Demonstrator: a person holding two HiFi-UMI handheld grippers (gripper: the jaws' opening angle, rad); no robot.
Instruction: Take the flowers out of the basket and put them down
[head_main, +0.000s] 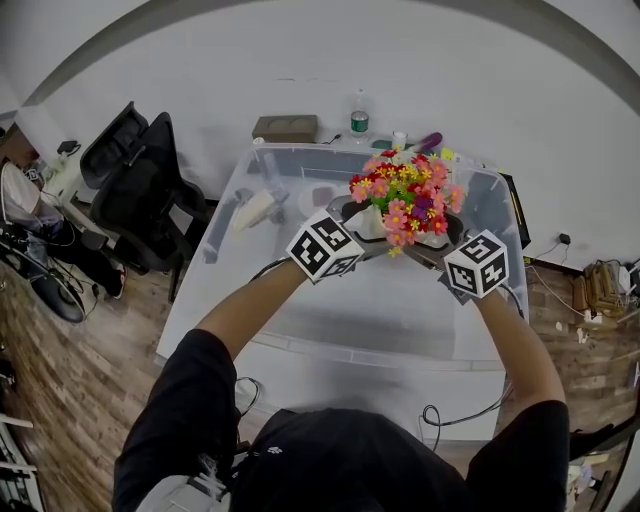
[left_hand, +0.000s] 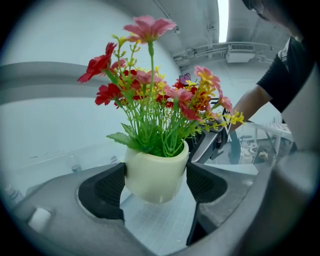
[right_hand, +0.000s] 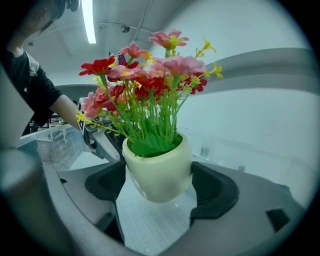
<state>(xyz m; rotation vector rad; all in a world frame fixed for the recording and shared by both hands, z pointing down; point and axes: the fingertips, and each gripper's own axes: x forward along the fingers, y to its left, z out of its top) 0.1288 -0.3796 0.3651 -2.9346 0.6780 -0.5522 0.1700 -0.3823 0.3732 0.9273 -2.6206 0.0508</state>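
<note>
Left tongs and right tongs both clenched on cream flower pot, above clear bin on white table, wooden floor

We can't pick out a single readable word or number here; the marker cubes show only black-and-white square patterns, and the bottle label is too small to read

The head view looked steeply down from above, while both gripper views closely faced the same flower pot from opposite sides.
</note>
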